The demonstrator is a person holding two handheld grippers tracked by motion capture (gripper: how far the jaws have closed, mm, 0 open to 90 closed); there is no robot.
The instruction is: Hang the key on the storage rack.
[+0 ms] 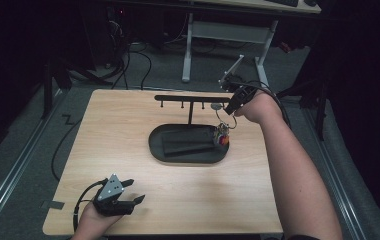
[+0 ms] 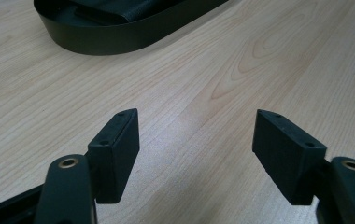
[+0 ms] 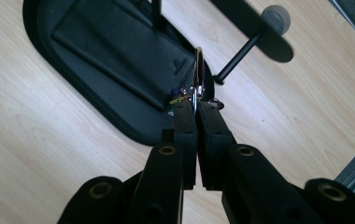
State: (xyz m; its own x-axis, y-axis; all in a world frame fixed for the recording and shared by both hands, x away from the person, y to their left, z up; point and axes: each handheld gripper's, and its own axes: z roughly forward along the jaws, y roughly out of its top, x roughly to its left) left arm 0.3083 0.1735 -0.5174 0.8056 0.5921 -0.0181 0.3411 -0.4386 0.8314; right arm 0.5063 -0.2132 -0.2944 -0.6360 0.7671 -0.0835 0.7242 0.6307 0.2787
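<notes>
A black oval tray lies mid-table with a black wallet inside and a T-shaped peg rack rising from its back. My right gripper hovers by the rack's right end, shut on a metal key ring from which a small bunch with a red-orange charm dangles over the tray's right end. In the right gripper view the jaws pinch the ring, with a rack peg just beyond it. My left gripper rests open at the table's front left, nothing between its fingers.
The wooden table has bare surface left of and in front of the tray. Behind the table stands a white desk frame with cables on the grey floor. A rail runs along the table's right side.
</notes>
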